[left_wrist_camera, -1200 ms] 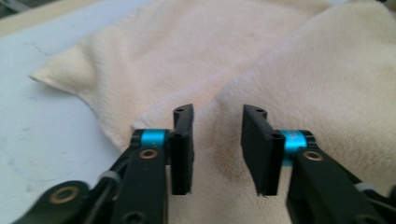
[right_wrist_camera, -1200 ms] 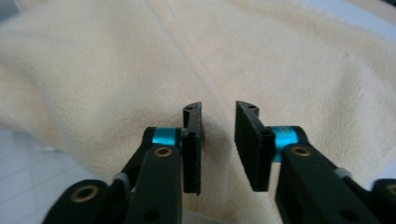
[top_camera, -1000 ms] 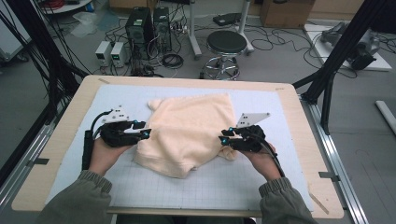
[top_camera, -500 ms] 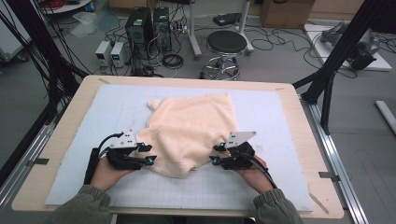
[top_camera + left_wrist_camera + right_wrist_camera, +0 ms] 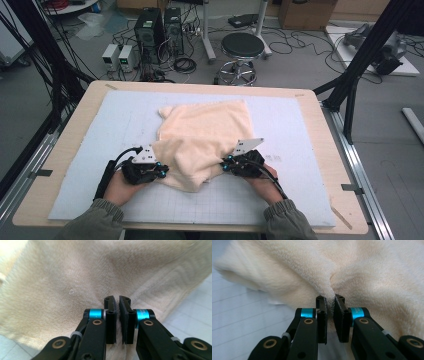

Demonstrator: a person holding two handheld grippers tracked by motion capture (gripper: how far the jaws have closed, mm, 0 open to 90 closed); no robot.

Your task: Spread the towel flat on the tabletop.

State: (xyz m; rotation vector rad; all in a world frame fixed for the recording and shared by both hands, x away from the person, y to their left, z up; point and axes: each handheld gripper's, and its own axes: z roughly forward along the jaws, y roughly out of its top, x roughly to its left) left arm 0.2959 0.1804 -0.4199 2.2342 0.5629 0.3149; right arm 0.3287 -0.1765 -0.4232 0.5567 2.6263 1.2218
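A cream towel [image 5: 202,137] lay rumpled on the pale gridded mat [image 5: 300,200] of a wooden table [image 5: 65,165], its far part spread flat toward the middle and its near part bunched between two hand-held tools. The left gripper [image 5: 161,172] had just been closing and was clamped on a pinch of cloth at the towel's near left edge; in the left gripper view the left gripper [image 5: 117,301] held a thin fold squeezed between its nearly touching jaws. The right gripper [image 5: 226,165] had likewise just been closing and was clamped on the near right edge, where, in the right gripper view, the right gripper [image 5: 330,300] had the plush pile puckering into its jaws. The towel [image 5: 352,272] looked thick, fluffy and matte, an even peach-cream with a woven band of ridges near one hem visible in the left gripper view [image 5: 172,287]. It would likely handle as light, soft and wholly limp: it should sag and drape when lifted, fold wherever it is unsupported, and drag on the mat rather than slide cleanly. It was not fragile, but the deep pile could let a shallow pinch slip out. The surest holds appeared to be the hemmed edges and corners, gripped well in from the rim, one on each side so the cloth could be drawn taut between the hands.
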